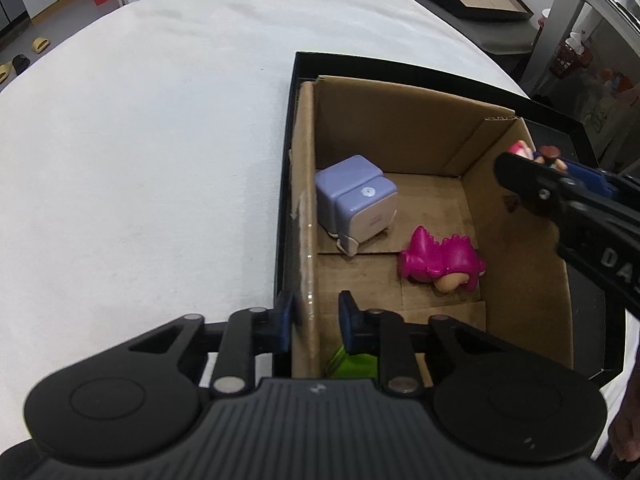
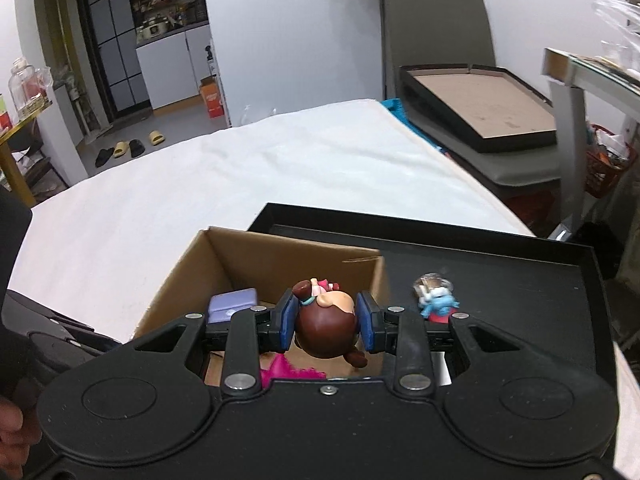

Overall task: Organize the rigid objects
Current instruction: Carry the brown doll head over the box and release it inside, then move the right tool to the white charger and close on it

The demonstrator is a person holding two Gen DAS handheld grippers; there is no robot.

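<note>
A brown cardboard box (image 1: 400,128) stands inside a black tray (image 1: 560,124). In it lie a lilac cube gadget (image 1: 356,200), a magenta dinosaur figure (image 1: 440,258) and a green item (image 1: 354,364) under my left gripper. My left gripper (image 1: 314,318) straddles the box's left wall (image 1: 304,240), with a gap on the inner side. My right gripper (image 2: 328,318) is shut on a brown-haired doll figure (image 2: 326,328) above the box (image 2: 256,256); it also shows in the left wrist view (image 1: 536,176). A blue figure (image 2: 438,302) stands on the tray (image 2: 520,280).
The tray rests on a white-covered table (image 1: 140,160). A chair (image 2: 440,40) holding another black tray (image 2: 476,104) stands beyond the table's far right. A person's hand (image 2: 12,424) shows at the lower left.
</note>
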